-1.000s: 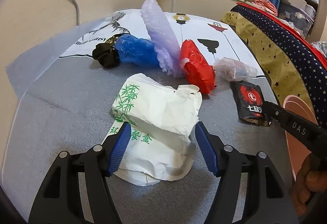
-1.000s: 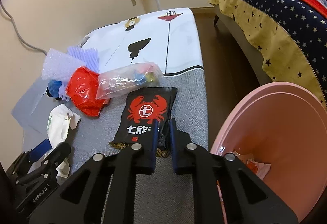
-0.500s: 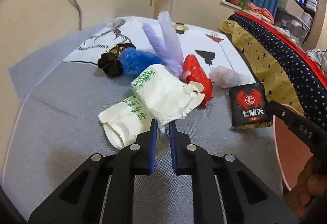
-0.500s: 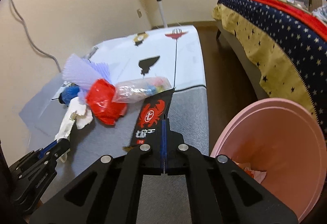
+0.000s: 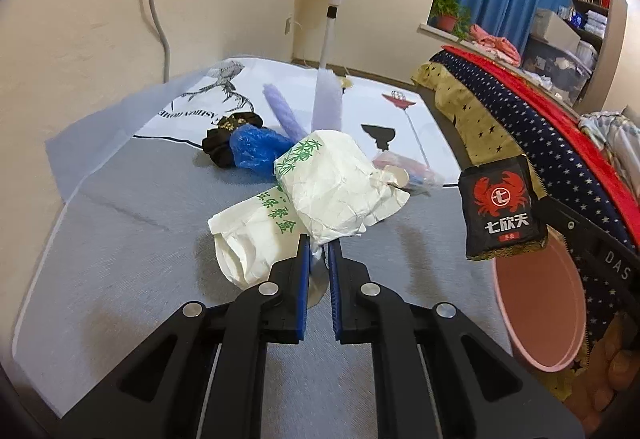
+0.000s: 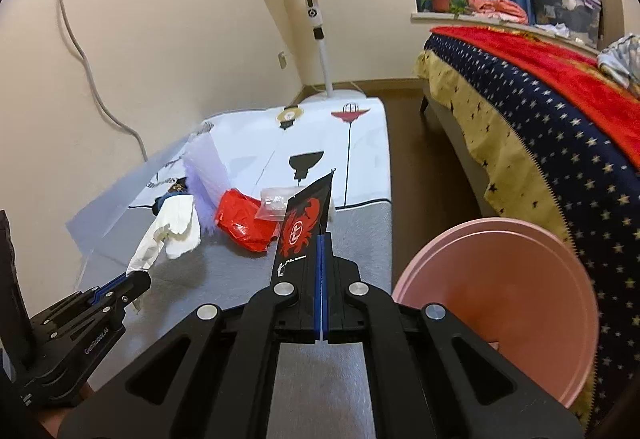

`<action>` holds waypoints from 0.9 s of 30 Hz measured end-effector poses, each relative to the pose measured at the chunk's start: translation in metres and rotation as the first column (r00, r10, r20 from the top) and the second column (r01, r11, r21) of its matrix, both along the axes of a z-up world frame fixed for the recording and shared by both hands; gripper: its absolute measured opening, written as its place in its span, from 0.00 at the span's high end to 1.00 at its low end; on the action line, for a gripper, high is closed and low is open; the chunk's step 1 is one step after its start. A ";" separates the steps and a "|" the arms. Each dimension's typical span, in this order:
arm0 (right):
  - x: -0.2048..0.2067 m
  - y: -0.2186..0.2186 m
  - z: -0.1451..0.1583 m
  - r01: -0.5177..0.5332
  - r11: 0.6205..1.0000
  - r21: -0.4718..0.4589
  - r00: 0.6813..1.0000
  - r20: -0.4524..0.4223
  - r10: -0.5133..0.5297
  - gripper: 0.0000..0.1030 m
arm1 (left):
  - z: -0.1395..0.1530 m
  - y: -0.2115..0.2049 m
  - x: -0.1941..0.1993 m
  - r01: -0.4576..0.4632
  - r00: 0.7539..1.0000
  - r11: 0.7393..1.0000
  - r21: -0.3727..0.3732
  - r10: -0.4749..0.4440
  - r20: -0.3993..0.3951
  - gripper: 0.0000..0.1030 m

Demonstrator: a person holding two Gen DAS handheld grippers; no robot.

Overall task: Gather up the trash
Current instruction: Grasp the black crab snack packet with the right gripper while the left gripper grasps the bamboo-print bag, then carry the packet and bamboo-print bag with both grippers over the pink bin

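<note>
Both tools are pinched shut on trash. Left tool [image 5: 319, 243] grips a thin edge of the crumpled white paper bag [image 5: 332, 191], lifted clear of the grey mat [image 5: 120, 259] left of the pink bin [image 6: 496, 303]. Right tool [image 6: 321, 239] clamps the black crab packet [image 6: 304, 227], hanging just left of the bin's rim.

Risks, as I judge them: the bag is bulky and held only by a corner, so it may tear or slip on the swing toward the bin; the packet could catch the rim if released early; the two tools may collide over the bin.

A second ago the left tool was open astride the bag on the mat, and the packet lay flat.
</note>
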State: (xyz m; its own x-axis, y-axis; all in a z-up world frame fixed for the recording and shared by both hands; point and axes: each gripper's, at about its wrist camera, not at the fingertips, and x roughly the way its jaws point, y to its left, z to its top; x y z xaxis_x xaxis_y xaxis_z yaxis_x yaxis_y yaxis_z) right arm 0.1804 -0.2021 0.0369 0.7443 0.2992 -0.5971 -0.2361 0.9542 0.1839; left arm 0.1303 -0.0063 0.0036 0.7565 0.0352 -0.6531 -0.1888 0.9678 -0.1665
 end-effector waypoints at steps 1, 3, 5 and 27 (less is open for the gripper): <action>-0.003 -0.001 0.003 0.002 1.000 -0.002 1.000 0.007 -0.002 1.00 | 0.002 -0.001 -0.003 0.002 1.000 1.000 -0.002 -0.002 0.006 0.91; -0.013 -0.005 0.012 0.006 1.000 -0.009 1.000 0.028 -0.006 1.00 | 0.008 -0.003 -0.010 0.012 0.999 1.000 -0.010 -0.012 0.029 0.91; -0.020 -0.008 0.019 0.013 1.000 -0.018 0.999 0.044 -0.012 1.00 | 0.014 -0.007 -0.016 0.026 0.998 1.000 -0.010 -0.026 0.052 0.91; -0.068 -0.097 0.104 0.118 0.992 -0.048 0.976 0.192 -0.107 1.00 | 0.060 -0.069 -0.044 0.166 0.967 0.986 0.016 -0.166 0.195 0.91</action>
State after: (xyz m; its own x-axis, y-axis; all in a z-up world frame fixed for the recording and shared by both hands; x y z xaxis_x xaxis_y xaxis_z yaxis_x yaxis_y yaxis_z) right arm 0.1121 -0.2987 0.1413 0.8720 0.1762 -0.4566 -0.1520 0.9843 0.0895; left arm 0.0868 -0.0749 0.0638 0.8647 -0.1018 -0.4919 0.0108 0.9828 -0.1843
